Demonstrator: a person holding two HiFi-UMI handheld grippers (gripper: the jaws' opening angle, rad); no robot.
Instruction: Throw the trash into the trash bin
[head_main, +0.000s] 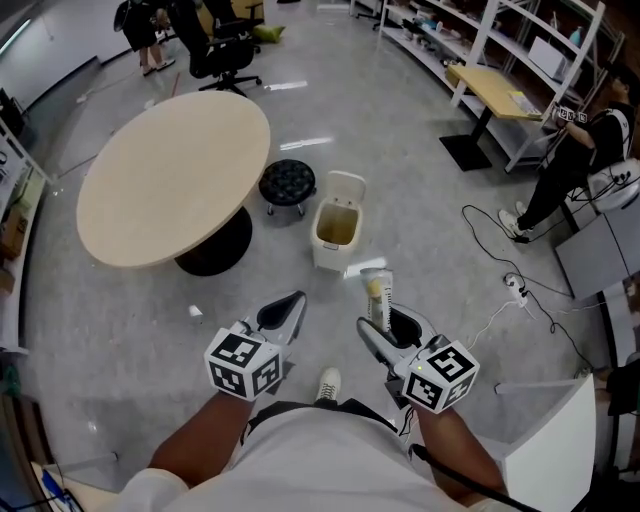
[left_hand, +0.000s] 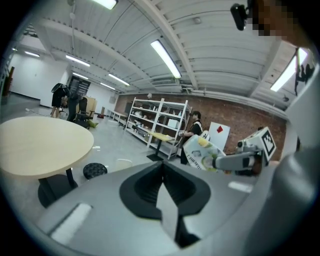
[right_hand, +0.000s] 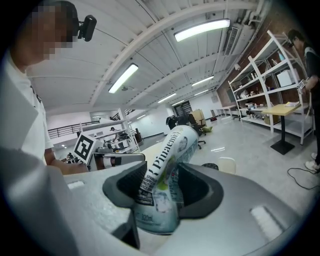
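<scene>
My right gripper (right_hand: 165, 186) pinches a pale green can (right_hand: 168, 162) low on its body, and the can leans up and out from between the jaws. From the head view the can (head_main: 377, 292) sits above the floor, short of the white trash bin (head_main: 326, 254) and well apart from it. The bin stands open on the grey floor, just beside a black stool (head_main: 287, 182) and near the round table (head_main: 170, 180). My left gripper (left_hand: 162, 186) has its jaws pressed together with nothing between them.
</scene>
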